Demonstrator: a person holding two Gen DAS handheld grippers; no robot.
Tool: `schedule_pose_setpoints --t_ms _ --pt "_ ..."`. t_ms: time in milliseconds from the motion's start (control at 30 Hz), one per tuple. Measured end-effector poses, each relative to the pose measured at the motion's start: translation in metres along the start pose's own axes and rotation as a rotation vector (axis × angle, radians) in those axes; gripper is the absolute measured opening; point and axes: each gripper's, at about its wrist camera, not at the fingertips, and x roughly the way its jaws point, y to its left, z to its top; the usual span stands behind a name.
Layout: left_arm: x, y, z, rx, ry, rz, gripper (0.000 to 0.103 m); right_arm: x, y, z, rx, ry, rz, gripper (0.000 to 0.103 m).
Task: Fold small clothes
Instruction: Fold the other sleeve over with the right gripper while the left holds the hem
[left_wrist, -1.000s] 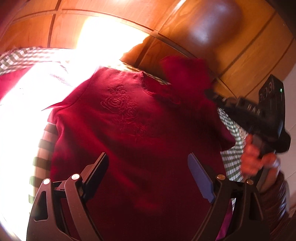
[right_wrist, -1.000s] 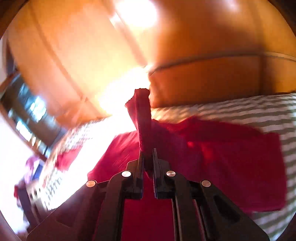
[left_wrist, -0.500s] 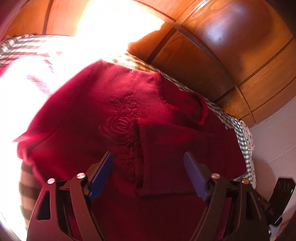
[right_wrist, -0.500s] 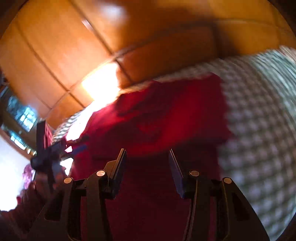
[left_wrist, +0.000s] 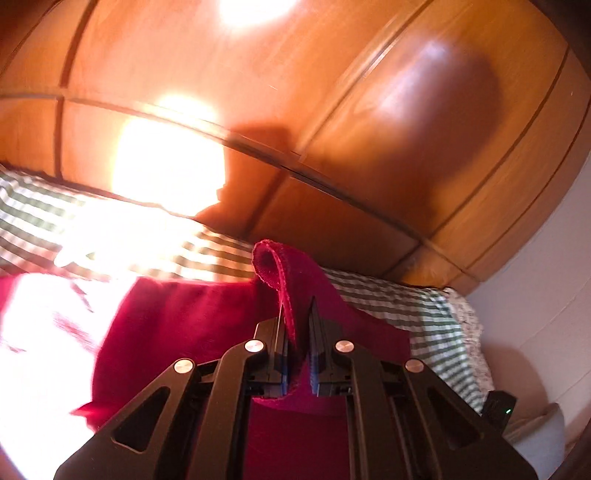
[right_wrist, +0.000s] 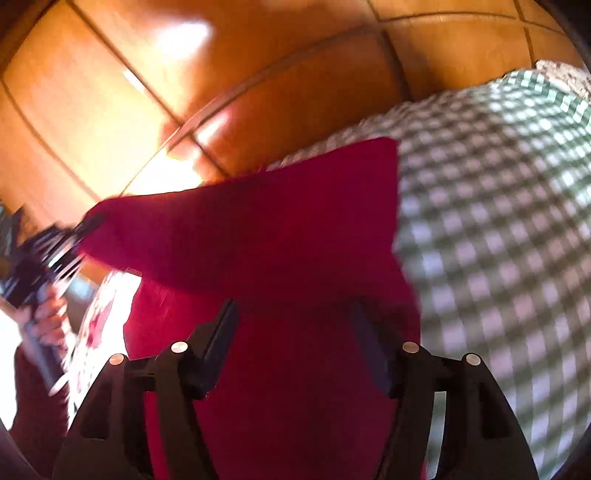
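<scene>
Left wrist view first: your red garment (left_wrist: 192, 325) lies spread on the green-checked bedcover (left_wrist: 399, 306), with the wooden panelled wall (left_wrist: 332, 110) behind it and strong sun glare washing out its left side. Your left gripper (left_wrist: 297, 332) is pinched tight on a cuffed edge of that garment; the cloth rises from between the fingers and curls over just above them, showing a stitched hem, while the rest hangs away toward the bed.

From the right wrist view, the same red garment (right_wrist: 280, 229) fills the middle, a folded flap lying across it with a straight right edge against the green-checked bedcover (right_wrist: 498, 206). Your right gripper (right_wrist: 291, 332) hovers over the garment with its jaws parted and opening; red cloth shows in the gap, but the pads do not press on it. At the far left, your left hand (right_wrist: 44, 321) grips the handle of the other tool, blurred.

The fabric looks deep crimson, soft and matte. No writing or brand can be read anywhere; both views are blurred.
</scene>
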Motion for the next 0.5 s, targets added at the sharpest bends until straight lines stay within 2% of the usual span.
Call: schedule_pose_setpoints --t_ms 67,233,300,400,500 --pt "0.01 0.01 -0.005 0.002 0.032 0.061 0.007 0.009 -0.007 -0.001 0.03 0.019 0.009 0.064" --pt "0.057 0.027 -0.036 0.035 0.156 0.2 0.007 0.008 -0.007 -0.018 -0.013 0.083 0.001 0.066" --pt "0.067 0.03 -0.048 0.036 0.188 0.212 0.009 0.002 0.0 -0.022 -0.047 0.104 0.01 0.066" --pt "0.064 0.035 -0.058 0.034 0.182 0.226 0.013 -0.009 0.024 -0.013 -0.154 0.074 -0.002 0.066" --pt "0.058 0.035 -0.055 0.036 0.163 0.251 0.015 0.004 0.042 0.007 -0.207 0.025 -0.061 0.066"
